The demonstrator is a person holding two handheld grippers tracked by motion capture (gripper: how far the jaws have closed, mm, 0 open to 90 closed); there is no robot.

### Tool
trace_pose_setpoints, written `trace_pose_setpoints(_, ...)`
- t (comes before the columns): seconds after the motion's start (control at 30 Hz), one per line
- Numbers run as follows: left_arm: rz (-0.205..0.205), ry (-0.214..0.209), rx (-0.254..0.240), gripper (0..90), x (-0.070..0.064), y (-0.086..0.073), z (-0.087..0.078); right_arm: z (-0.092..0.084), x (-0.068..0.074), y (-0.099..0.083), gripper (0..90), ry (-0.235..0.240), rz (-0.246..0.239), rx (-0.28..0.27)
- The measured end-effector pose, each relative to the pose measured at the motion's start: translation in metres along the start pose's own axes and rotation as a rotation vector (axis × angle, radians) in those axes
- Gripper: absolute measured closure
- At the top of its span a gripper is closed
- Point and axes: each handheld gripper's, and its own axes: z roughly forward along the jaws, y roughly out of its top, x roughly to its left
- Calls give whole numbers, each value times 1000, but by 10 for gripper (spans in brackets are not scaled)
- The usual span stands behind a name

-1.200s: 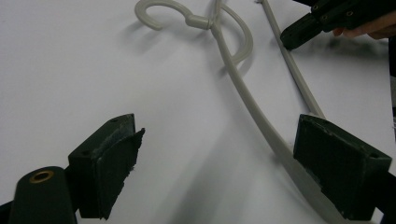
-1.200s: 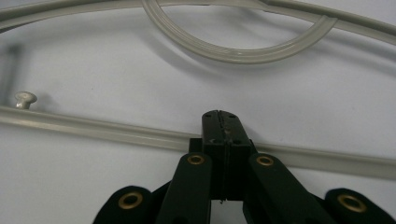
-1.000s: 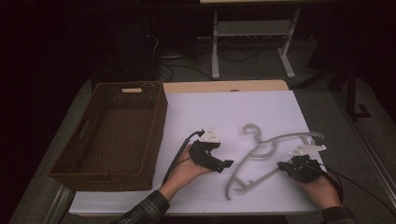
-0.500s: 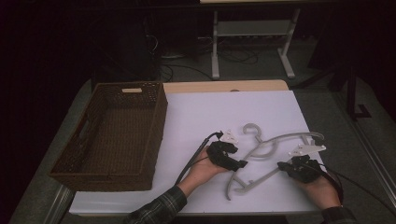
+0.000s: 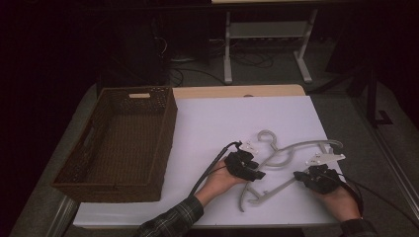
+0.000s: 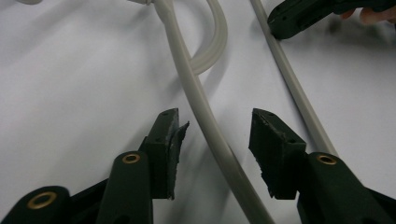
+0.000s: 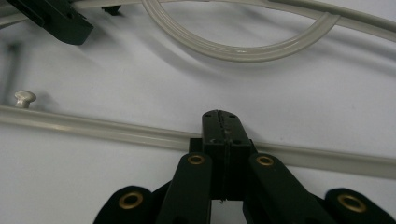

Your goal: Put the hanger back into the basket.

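A pale grey plastic hanger (image 5: 291, 148) lies flat on the white table cover, right of centre. My left gripper (image 5: 257, 174) is open at the hanger's left side. In the left gripper view its jaws (image 6: 215, 126) straddle one hanger arm (image 6: 196, 93) without touching it. My right gripper (image 5: 300, 176) is shut at the hanger's lower right. In the right gripper view its closed tips (image 7: 219, 116) lie across the hanger's straight bar (image 7: 93, 126), which runs sideways under them rather than between them. The hanger's curved loop (image 7: 243, 49) lies beyond.
A dark wicker basket (image 5: 165, 133), with nothing in it, stands at the left of the table. The white cover (image 5: 237, 118) stretches bare behind the hanger. A metal stand (image 5: 267, 44) is on the floor past the table's far edge.
My left gripper has moved right across the table to the hanger and now stands open around one arm. The right gripper and the hanger have stayed still.
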Motion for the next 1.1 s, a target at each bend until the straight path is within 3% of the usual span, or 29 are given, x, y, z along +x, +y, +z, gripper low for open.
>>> trace_pose_setpoints(0.17,-2,-24,9,588,-1,2,2,0,1,0,900,-6,-8,1)
trace_pose_setpoints(0.37,8,1,22,659,-5,4,2,0,1,-1,900,-6,-8,2)
trace_pose_setpoints(0.57,-12,-2,21,695,-5,5,0,-1,1,0,898,-5,-11,7)
trace_pose_setpoints(0.8,-61,-27,-49,738,-2,9,-12,0,2,-1,897,-5,-21,17)
trace_pose_setpoints(1.0,-85,-21,-103,792,2,11,-21,1,3,0,896,-4,-32,13)
trace_pose_setpoints(1.1,-77,-14,-111,806,3,11,-25,1,2,0,896,-2,-35,5)
